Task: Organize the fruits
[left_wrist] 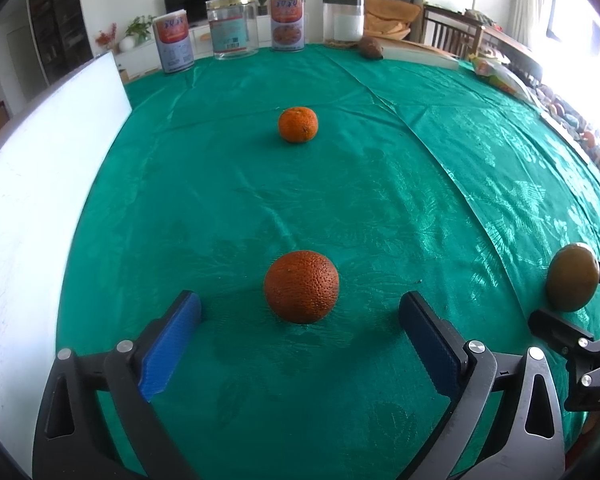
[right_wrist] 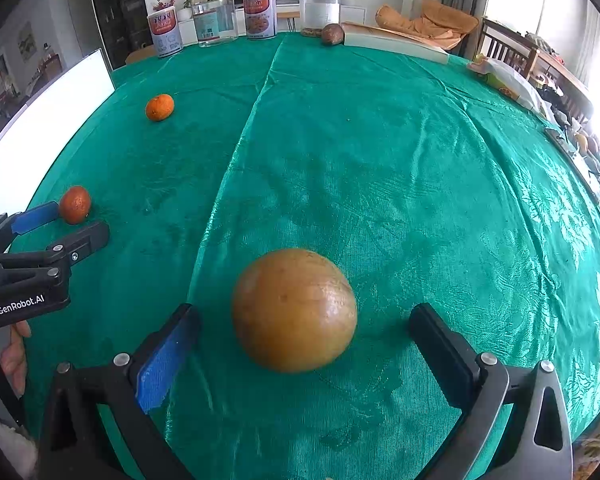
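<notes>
- Nearest, in the right wrist view: right tool (right_wrist: 300,332) spread wide, gripping nothing, blue pads clear on both sides of the brown-yellow fruit (right_wrist: 294,310) resting on the green cloth (right_wrist: 380,160).
- To the left of the brown-yellow fruit: left tool (left_wrist: 300,318) likewise spread wide and empty, the near orange (left_wrist: 301,286) sitting just ahead of its tips, touched by neither pad.
- Seen from the right wrist view: same left tool (right_wrist: 74,220) with the near orange (right_wrist: 75,205) between its tips, a hand (right_wrist: 8,350) below it on the handle.
- Farther back and left of the brown-yellow fruit: far orange (left_wrist: 298,124) alone on the bench, well apart from both tools.
- Far edge of the bench, beyond the brown-yellow fruit: a dark round fruit (right_wrist: 332,34) beside a book (right_wrist: 396,46), plus a row of tins and jars (right_wrist: 260,12).
- Left of the oranges: a white board (left_wrist: 40,184) along the bench edge.
- Judging progress: little visibly sorted; fruits lie scattered, no bowl or tray in view, so the intended grouping cannot be told.
- Left to do, most likely: closing on the two framed fruits and gathering them, then the far orange.
</notes>
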The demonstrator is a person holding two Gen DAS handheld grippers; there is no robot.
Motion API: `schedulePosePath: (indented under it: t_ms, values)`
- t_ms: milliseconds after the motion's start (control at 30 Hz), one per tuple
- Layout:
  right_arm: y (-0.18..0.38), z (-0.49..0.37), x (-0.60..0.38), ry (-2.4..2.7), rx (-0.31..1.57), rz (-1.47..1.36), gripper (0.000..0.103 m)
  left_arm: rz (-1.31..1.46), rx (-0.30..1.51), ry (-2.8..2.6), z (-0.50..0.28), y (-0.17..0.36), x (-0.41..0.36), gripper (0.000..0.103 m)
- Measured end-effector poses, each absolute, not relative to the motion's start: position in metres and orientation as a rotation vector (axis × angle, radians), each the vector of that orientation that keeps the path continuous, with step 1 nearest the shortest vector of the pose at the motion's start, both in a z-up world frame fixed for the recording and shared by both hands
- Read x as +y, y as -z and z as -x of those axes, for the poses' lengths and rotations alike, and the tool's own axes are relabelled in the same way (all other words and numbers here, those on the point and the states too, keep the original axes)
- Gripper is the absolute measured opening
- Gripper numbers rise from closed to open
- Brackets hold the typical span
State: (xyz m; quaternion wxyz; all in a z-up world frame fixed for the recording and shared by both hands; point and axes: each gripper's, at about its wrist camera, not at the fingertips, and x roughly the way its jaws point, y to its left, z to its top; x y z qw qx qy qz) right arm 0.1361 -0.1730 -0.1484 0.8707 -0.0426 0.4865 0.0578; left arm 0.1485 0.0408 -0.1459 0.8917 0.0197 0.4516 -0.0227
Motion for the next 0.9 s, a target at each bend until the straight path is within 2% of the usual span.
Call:
schedulePosePath:
  t_ms: [667,800,900]
  values:
    - [0.149,-0.137,-0.173,-0.120,1.026,0.089,0.103,-0.030,0.941,0.031,-0.150,0.146,0.040,0.102]
    - [0.147,-0.135,-0.176,-0.117,1.033,0.075,0.103,-0.031,1.024,0.107,-0.154,0.142,0.047,0.100]
    - [0.141,-0.133,-0.196,-0.156,1.018,-0.072,0.103,0.119,1.079,0.227,-0.152,0.132,0.065,0.100]
